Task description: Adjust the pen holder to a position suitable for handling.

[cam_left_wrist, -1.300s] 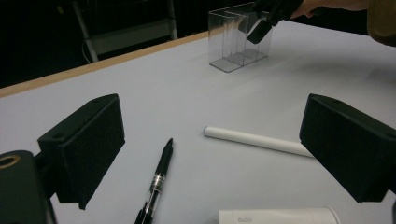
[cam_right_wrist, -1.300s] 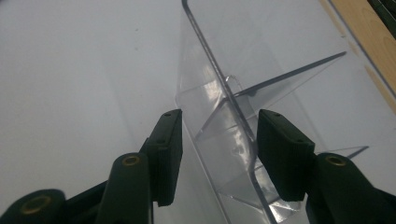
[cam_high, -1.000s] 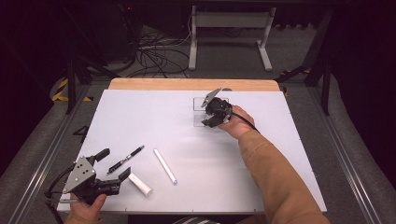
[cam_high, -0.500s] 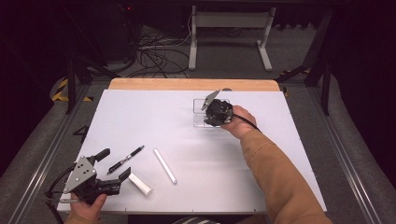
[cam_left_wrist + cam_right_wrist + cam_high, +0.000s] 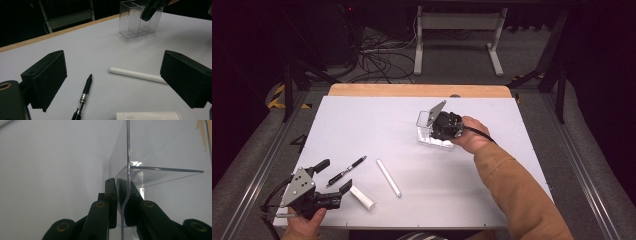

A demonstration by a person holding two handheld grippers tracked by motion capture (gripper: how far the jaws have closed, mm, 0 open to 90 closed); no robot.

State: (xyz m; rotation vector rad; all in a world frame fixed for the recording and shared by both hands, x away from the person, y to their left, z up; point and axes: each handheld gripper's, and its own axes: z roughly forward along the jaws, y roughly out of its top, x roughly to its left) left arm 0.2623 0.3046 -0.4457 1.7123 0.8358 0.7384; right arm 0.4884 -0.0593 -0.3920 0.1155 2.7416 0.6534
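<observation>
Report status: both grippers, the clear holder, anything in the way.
Right gripper just closed, clamped on the clear holder wall. Left gripper open, holding nothing, near the black pen. White tube and white cap lie apart from the holder; nothing in the way.

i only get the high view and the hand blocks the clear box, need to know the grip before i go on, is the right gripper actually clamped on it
Observer: Yes. In the right gripper view the right gripper has just closed on one wall of the clear box; the wall runs between the two jaws.
Operator: which way is the box standing
Observer: Upright with its open top up, as the left gripper view shows it, and split into compartments by clear dividers.
Operator: anything in it
Observer: Nothing visible inside through the walls in the left gripper view.
Operator: left gripper holding anything
Observer: No. The left gripper is open, with the black pen and the white stick lying on the table between and beyond its jaws.
</observation>
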